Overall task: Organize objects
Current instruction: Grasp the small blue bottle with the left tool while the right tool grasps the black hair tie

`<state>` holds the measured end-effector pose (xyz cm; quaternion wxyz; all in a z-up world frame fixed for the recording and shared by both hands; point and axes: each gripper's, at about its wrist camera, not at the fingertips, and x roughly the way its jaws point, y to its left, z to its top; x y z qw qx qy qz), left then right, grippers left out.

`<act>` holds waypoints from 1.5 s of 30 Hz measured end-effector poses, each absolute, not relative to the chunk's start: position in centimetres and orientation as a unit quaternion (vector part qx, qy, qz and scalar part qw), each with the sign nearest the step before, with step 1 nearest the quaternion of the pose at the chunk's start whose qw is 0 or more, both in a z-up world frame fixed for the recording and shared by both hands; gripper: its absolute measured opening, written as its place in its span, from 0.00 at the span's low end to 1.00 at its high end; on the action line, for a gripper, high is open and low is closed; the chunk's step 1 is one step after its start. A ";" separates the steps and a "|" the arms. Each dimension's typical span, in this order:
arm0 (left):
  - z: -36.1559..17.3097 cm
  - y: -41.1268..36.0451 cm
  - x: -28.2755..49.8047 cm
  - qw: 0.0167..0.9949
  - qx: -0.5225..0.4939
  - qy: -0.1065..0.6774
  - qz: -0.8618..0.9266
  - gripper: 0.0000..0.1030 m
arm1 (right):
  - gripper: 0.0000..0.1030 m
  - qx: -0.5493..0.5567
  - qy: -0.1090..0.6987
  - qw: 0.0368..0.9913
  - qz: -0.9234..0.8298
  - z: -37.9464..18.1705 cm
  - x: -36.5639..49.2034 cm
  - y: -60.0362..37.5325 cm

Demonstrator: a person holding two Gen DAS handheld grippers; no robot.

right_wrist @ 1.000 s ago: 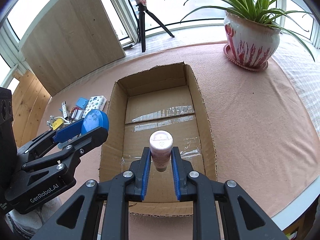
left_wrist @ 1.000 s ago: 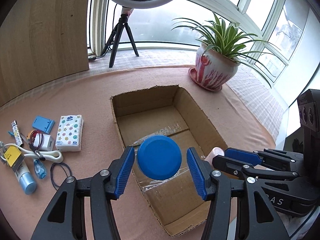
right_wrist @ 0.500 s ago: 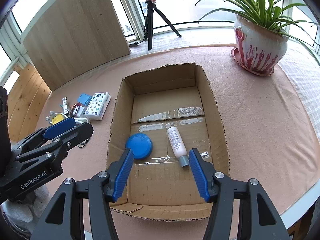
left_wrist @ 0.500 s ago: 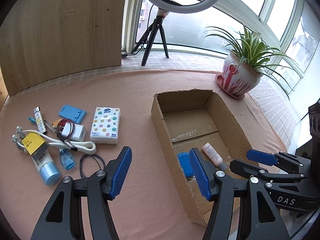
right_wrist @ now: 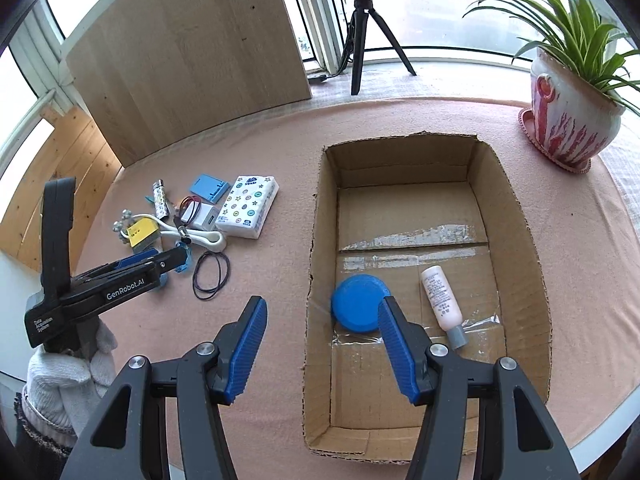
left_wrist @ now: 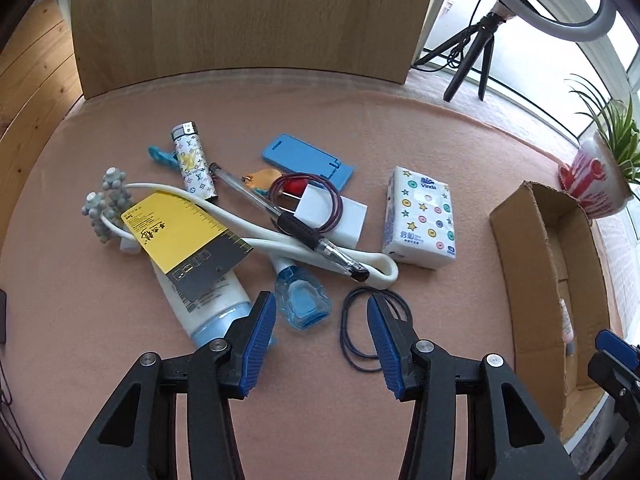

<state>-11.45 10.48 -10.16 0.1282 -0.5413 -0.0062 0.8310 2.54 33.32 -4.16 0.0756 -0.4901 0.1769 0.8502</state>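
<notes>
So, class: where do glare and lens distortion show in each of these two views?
Left wrist view: the window behind the ring light is blown out white, and the board edges bow from the fisheye. Right wrist view: tape in the box glints, and the table edge curves.

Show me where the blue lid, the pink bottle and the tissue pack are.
blue lid [right_wrist: 356, 308], right wrist view, centre of its top.
pink bottle [right_wrist: 440, 296], right wrist view, mid-body.
tissue pack [left_wrist: 420, 216], left wrist view, top face.
</notes>
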 end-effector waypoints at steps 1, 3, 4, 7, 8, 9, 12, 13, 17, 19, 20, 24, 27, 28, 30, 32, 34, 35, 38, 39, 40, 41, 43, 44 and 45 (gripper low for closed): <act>-10.5 10.3 -11.8 0.128 -0.544 -0.002 0.829 0.49 | 0.52 -0.491 0.177 0.073 0.850 -4.3 2.2 32.9; -11.1 10.1 -12.3 0.127 -0.548 0.005 0.827 0.48 | 0.52 -0.495 0.177 0.069 0.848 -4.7 1.4 32.0; -11.4 10.1 -12.6 0.129 -0.551 0.008 0.825 0.47 | 0.52 -0.496 0.178 0.067 0.847 -4.8 1.1 31.7; -12.0 10.0 -13.2 0.131 -0.555 0.019 0.821 0.46 | 0.52 -0.501 0.177 0.062 0.845 -5.2 0.0 30.5; -12.3 10.0 -13.3 0.132 -0.556 0.023 0.820 0.46 | 0.52 -0.502 0.174 0.061 0.845 -5.2 -0.3 30.2; -12.4 10.3 -13.4 0.135 -0.556 0.026 0.819 0.45 | 0.52 -0.504 0.173 0.059 0.844 -5.4 -0.7 29.8; -12.8 10.3 -13.5 0.153 -0.561 0.023 0.813 0.34 | 0.52 -0.512 0.170 0.055 0.840 -5.9 -1.9 28.9; -13.1 10.2 -13.6 0.156 -0.565 0.016 0.810 0.32 | 0.52 -0.514 0.169 0.052 0.839 -6.0 -2.3 28.5; -13.4 9.6 -13.4 0.164 -0.563 0.007 0.810 0.27 | 0.52 -0.525 0.154 0.048 0.836 -7.0 -4.0 27.1; -13.5 9.5 -13.3 0.168 -0.561 0.007 0.810 0.27 | 0.51 -0.533 0.148 0.045 0.832 -7.7 -4.8 26.5; -13.5 9.5 -13.3 0.169 -0.560 0.007 0.811 0.27 | 0.50 -0.536 0.145 0.043 0.830 -8.1 -5.1 26.2; -13.6 9.3 -13.2 0.172 -0.559 0.003 0.811 0.27 | 0.49 -0.552 0.135 0.039 0.822 -9.8 -6.6 25.2; -13.5 8.9 -12.8 0.173 -0.559 0.005 0.811 0.27 | 0.47 -0.564 0.129 0.041 0.815 -11.0 -7.8 24.8; -13.6 8.8 -12.6 0.174 -0.559 0.006 0.811 0.27 | 0.46 -0.567 0.126 0.042 0.813 -11.4 -8.2 24.6; -13.6 8.4 -12.0 0.176 -0.557 0.006 0.812 0.27 | 0.46 -0.573 0.118 0.043 0.810 -12.0 -8.7 24.1; -13.6 7.8 -11.2 0.176 -0.554 0.001 0.813 0.26 | 0.46 -0.578 0.108 0.044 0.808 -12.6 -9.2 23.7; -13.6 7.4 -10.5 0.178 -0.555 -0.002 0.813 0.26 | 0.46 -0.577 0.089 0.052 0.810 -12.9 -9.5 23.3; -13.6 7.3 -10.3 0.178 -0.554 -0.004 0.813 0.26 | 0.46 -0.580 0.074 0.055 0.809 -13.0 -9.8 22.9; -13.6 6.8 -9.4 0.177 -0.551 -0.011 0.815 0.26 | 0.40 -0.578 0.044 0.054 0.813 -13.1 -10.0 22.1; -13.6 6.7 -9.1 0.176 -0.551 -0.011 0.816 0.26 | 0.33 -0.576 0.039 0.049 0.815 -13.1 -10.0 21.8; -13.6 6.7 -8.8 0.175 -0.551 -0.012 0.816 0.26 | 0.24 -0.577 0.037 0.044 0.815 -13.0 -9.9 21.6; -13.5 6.5 -8.5 0.174 -0.550 -0.013 0.817 0.26 | 0.19 -0.578 0.038 0.040 0.814 -13.0 -9.7 21.5; -13.6 6.3 -8.0 0.172 -0.548 -0.019 0.818 0.26 | 0.07 -0.579 0.043 0.036 0.813 -13.0 -9.3 21.5; -13.6 6.2 -7.7 0.171 -0.547 -0.022 0.819 0.26 | 0.05 -0.579 0.049 0.034 0.813 -13.0 -8.9 21.6; -13.6 6.1 -7.3 0.171 -0.546 -0.023 0.820 0.26 | 0.02 -0.580 0.057 0.032 0.812 -13.0 -8.6 21.8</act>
